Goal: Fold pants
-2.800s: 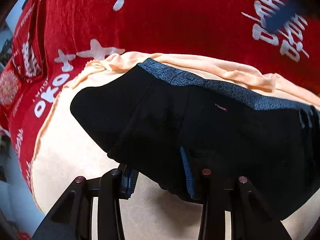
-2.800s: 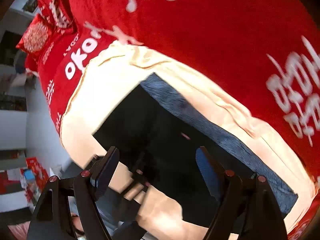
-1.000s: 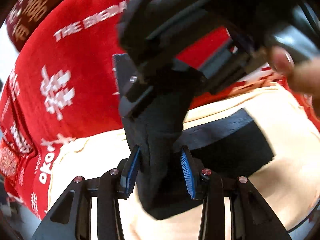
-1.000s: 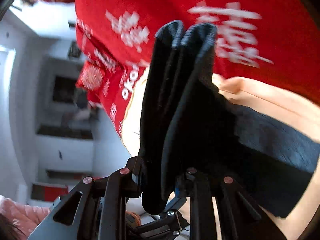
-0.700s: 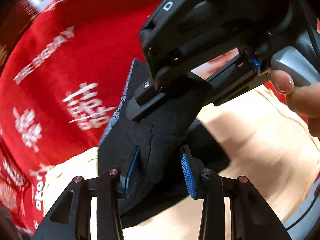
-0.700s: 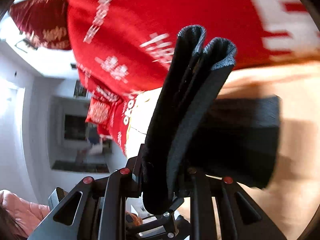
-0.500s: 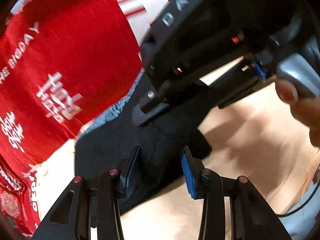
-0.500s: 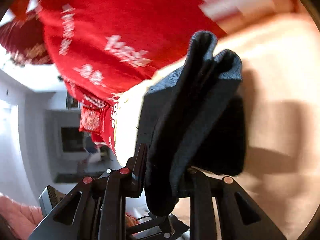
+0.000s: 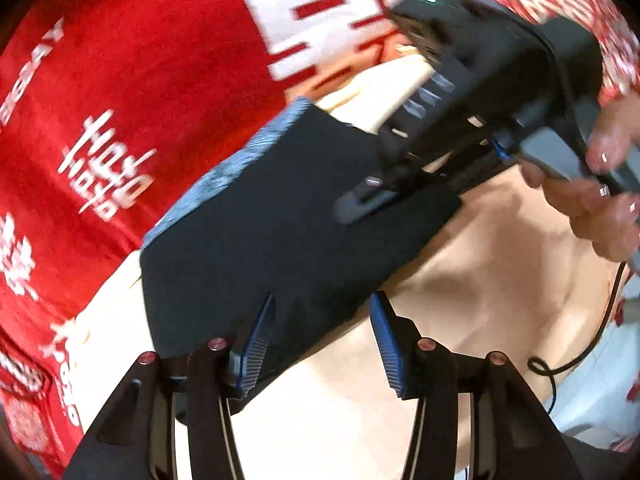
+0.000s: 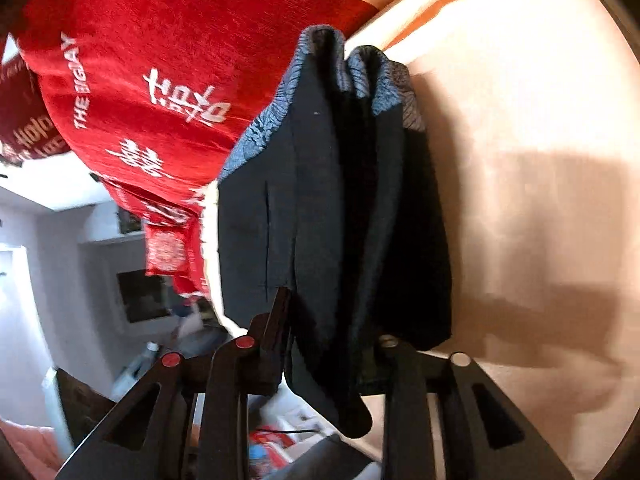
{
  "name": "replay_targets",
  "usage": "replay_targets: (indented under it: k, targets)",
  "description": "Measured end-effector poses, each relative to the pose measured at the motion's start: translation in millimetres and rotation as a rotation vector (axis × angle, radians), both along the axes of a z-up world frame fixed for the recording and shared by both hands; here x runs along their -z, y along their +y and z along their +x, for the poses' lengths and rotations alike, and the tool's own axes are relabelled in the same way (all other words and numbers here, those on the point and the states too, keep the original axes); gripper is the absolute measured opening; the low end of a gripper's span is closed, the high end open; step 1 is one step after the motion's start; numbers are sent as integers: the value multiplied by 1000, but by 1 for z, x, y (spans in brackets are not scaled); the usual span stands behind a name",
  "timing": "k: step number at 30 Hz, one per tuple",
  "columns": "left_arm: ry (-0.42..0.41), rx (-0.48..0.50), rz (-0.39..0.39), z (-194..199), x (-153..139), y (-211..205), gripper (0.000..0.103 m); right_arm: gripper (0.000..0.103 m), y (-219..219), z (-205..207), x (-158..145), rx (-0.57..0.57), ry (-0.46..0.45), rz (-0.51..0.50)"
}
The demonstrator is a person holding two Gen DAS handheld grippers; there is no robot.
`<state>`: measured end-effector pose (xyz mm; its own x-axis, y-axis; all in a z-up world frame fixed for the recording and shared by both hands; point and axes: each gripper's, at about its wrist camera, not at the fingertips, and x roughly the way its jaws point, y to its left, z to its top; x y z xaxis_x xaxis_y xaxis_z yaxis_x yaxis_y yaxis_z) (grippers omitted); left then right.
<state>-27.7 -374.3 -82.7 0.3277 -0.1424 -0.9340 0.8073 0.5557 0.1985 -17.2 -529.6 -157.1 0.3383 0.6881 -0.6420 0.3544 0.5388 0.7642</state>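
On the peach sheet [image 9: 480, 280], beside a red blanket [image 9: 140, 80] with white lettering, lie the black pants [image 9: 280, 220], folded into a compact block with the grey-blue waistband [image 9: 224, 172] along the blanket side. At their near edge the left gripper [image 9: 320, 332] stands parted, blue pads [image 9: 256, 340] either side of the cloth with a gap showing, squeezing nothing. Across from it the right gripper [image 10: 332, 336] is clamped on the stacked layers, whose waistband folds [image 10: 360, 68] stand bunched beyond its tips.
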Motion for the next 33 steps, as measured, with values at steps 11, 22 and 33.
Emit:
replay_targets:
  k: [11, 22, 33]
  targets:
    - [-10, -469, 18, 136, 18, 54, 89, 39, 4, 3, -9, -18, 81, -171]
    - [19, -597, 10, 209, 44, 73, 89, 33, -38, 14, -18, 56, 92, -277]
    - [220, -737, -120, 233, 92, 116, 103, 30, -19, 14, -1, 53, 139, -367]
